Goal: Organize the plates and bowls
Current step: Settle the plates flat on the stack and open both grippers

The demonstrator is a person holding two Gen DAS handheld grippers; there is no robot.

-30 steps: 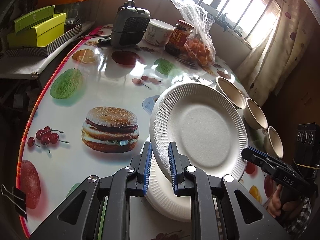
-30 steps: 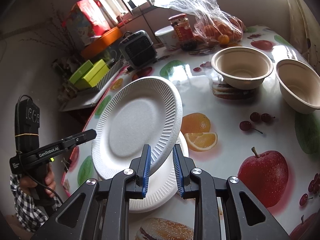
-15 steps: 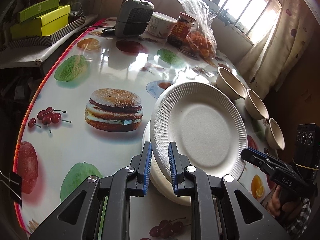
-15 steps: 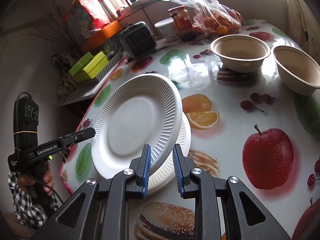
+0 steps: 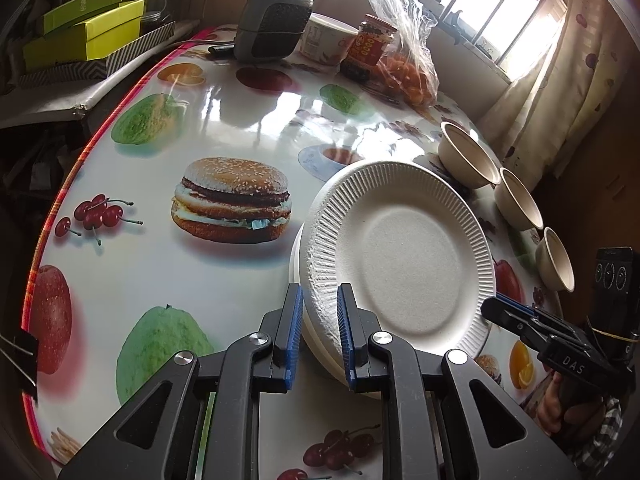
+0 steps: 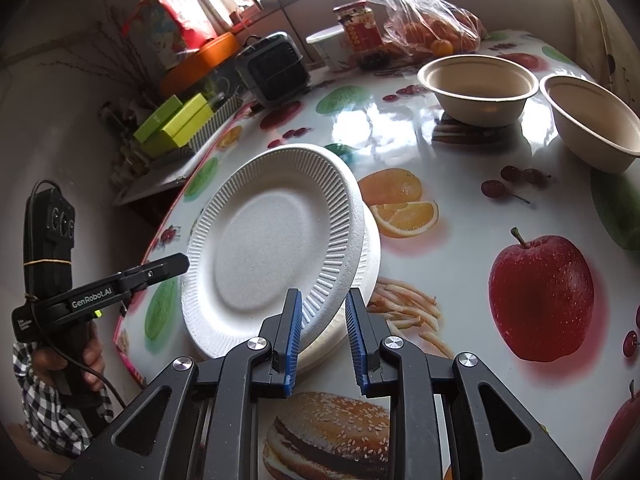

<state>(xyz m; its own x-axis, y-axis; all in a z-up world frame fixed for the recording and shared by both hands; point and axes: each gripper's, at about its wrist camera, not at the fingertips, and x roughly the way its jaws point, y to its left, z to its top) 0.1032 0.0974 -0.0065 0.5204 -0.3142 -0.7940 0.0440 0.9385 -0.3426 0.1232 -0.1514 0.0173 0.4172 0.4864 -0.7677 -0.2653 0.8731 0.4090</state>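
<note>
Left gripper pitched steeply down toward the desk, jaws clenched on the near rim of the top plate. From the right wrist view the same gripper enters from 9 o'clock, its tip meeting the plate's rim on that side; the hand beneath it grips the handle, checked sleeve at the wrist.

Right gripper likewise angled down, jaws clamped on the opposite rim of that plate. In the left wrist view it comes in from 4 o'clock with the blue pads at the plate's edge; hand below, partly hidden.

Plate held by both grippers, tilted, its lower edge resting on or just above the plate stack; contact cannot be told. The stack lies flat on the desk, near the edge closest to the person.

Three bowls upright in a row at 2 to 3 o'clock of the plate in the left view, just beside one another; two of them show at 1 o'clock in the right view, well apart from the stack.

At the far side of the desk, 12 o'clock: a small dark fan, a tub, a red-labelled jar, a clear bag of orange fruit. Green boxes on a shelf at 10 o'clock.
</note>
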